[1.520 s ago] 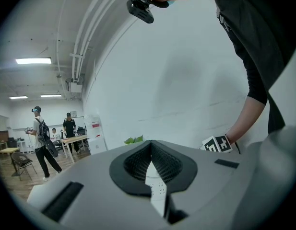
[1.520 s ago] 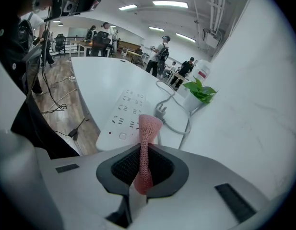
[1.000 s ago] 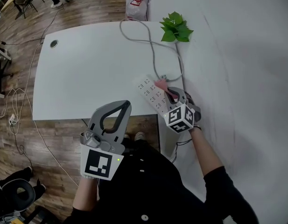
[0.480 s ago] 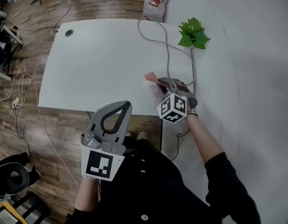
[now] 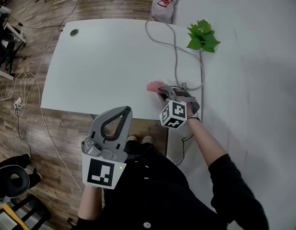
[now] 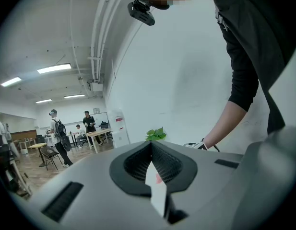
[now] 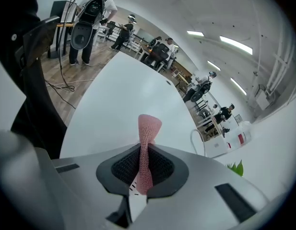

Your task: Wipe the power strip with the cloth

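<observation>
Cloth (image 5: 155, 86), pinched thinly in your right tongs (image 5: 163, 93) near the worktop's (image 5: 100, 56) front edge, could slip free under hard dragging; left tongs (image 5: 124, 110) are together, empty.

White tabletop (image 5: 104, 66), with a round grommet (image 5: 74, 32) near its far left corner. Leafy green plant (image 5: 202, 36) at the far right edge (beside the white wall). Beyond, a red-labelled white container (image 5: 165, 6); wooden floor (image 5: 37, 138) with loose cords (image 5: 18, 97) at left.
</observation>
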### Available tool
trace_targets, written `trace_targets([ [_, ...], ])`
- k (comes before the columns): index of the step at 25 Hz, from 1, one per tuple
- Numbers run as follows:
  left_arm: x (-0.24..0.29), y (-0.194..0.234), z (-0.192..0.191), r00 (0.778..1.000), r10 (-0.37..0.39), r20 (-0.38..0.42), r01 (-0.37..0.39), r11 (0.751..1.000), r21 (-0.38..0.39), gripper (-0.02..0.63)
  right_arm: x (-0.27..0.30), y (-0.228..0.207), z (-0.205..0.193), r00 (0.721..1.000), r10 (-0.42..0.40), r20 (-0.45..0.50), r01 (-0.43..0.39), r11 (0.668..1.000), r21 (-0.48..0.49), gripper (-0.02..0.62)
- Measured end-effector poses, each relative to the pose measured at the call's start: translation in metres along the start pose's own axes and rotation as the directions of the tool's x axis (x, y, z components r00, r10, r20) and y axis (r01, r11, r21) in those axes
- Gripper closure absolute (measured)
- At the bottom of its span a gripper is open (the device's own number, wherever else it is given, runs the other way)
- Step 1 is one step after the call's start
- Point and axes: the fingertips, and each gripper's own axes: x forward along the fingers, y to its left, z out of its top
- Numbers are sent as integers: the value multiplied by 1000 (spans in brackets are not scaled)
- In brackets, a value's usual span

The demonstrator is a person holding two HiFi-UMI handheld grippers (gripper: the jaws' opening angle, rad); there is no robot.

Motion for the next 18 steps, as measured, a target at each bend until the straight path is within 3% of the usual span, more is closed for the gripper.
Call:
trace_targets([
  [6, 1, -2, 2, 1000, -21, 7, 21, 1000, -2, 594, -3, 20, -1, 999, 34, -12, -35, 996, -82, 541],
  [18, 19, -15, 7, 995, -91, 39, 91, 996, 0, 594, -25, 58, -25, 997, 68, -45, -73, 992, -107, 541],
])
